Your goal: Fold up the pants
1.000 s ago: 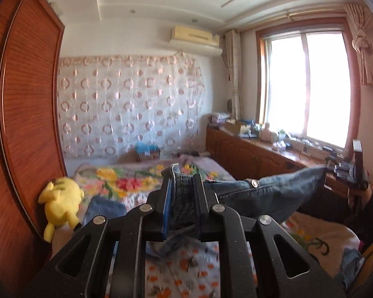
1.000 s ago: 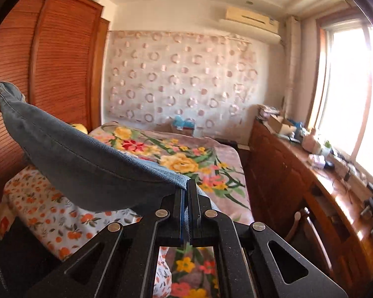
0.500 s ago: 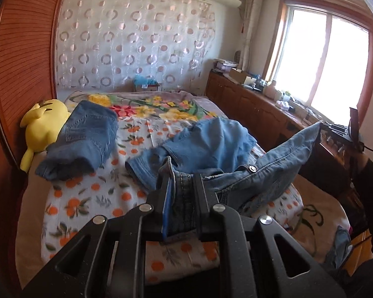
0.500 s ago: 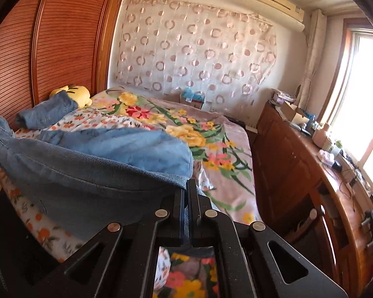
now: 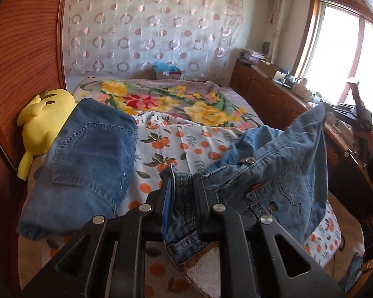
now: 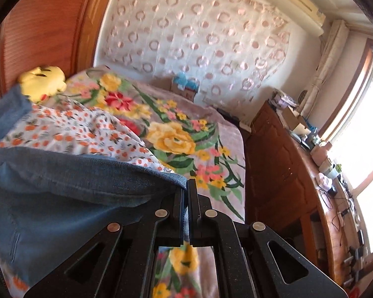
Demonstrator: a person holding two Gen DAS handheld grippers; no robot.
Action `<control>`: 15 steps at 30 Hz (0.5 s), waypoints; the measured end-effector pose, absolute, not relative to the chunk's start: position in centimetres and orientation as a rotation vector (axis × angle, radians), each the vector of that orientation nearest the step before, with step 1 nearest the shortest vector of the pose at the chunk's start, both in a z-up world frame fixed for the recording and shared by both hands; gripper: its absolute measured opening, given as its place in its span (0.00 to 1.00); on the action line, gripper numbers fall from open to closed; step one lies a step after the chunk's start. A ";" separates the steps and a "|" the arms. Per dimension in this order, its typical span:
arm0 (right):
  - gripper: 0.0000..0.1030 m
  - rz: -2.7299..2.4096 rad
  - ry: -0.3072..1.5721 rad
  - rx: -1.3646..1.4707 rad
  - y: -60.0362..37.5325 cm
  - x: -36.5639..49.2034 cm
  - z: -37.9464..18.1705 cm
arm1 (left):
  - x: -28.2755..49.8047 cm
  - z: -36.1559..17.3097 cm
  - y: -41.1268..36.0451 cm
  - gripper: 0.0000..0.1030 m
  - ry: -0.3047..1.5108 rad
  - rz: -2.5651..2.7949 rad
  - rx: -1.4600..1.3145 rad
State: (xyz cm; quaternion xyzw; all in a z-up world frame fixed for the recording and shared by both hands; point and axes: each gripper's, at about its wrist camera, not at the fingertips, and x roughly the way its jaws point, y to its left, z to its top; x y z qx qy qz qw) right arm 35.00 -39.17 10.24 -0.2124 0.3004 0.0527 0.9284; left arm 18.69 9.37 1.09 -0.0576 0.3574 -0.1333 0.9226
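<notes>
A pair of light blue jeans (image 5: 286, 168) hangs stretched by its waistband over the near end of the bed. My left gripper (image 5: 182, 176) is shut on a bunched corner of the waistband, next to the metal button (image 5: 249, 160). The denim runs up and right toward the far corner of the waistband (image 5: 320, 110). In the right wrist view my right gripper (image 6: 187, 182) is shut on that thin edge of the jeans (image 6: 74, 186), which sag away to the left. The legs lie on the orange-print sheet (image 5: 186, 141).
Another folded pair of jeans (image 5: 87, 159) lies on the left of the bed beside a yellow plush toy (image 5: 42, 121). A floral blanket (image 6: 176, 134) covers the far half. A wooden wardrobe (image 5: 20, 57) stands left, a cluttered wooden cabinet (image 6: 286, 154) right under the window.
Both grippers have come down and forward over the bed with the jeans held between them. The jeans' legs now rest on the sheet and the bed looks much nearer.
</notes>
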 end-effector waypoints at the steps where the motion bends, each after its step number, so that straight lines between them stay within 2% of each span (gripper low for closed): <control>1: 0.01 0.108 0.625 -0.421 -38.6 36.5 9.7 | 19.3 0.8 9.3 0.16 0.741 -0.271 -0.119; 9: 0.01 0.098 0.719 -0.356 -36.1 44.7 4.8 | 21.3 -1.0 9.6 0.17 0.752 -0.272 -0.115; 12: 0.02 0.113 0.762 -0.325 -37.0 45.1 3.0 | 20.8 -0.7 9.8 0.30 0.725 -0.265 -0.086; 13: 0.08 0.116 0.771 -0.318 -37.3 45.3 2.7 | 20.4 -0.5 9.9 0.35 0.712 -0.272 -0.082; 14: 0.10 0.113 0.776 -0.315 -37.6 45.2 2.4 | 20.0 -0.2 10.0 0.45 0.701 -0.286 -0.085; 15: 0.17 0.114 0.780 -0.307 -37.9 44.9 2.4 | 19.7 -0.1 10.3 0.52 0.692 -0.296 -0.090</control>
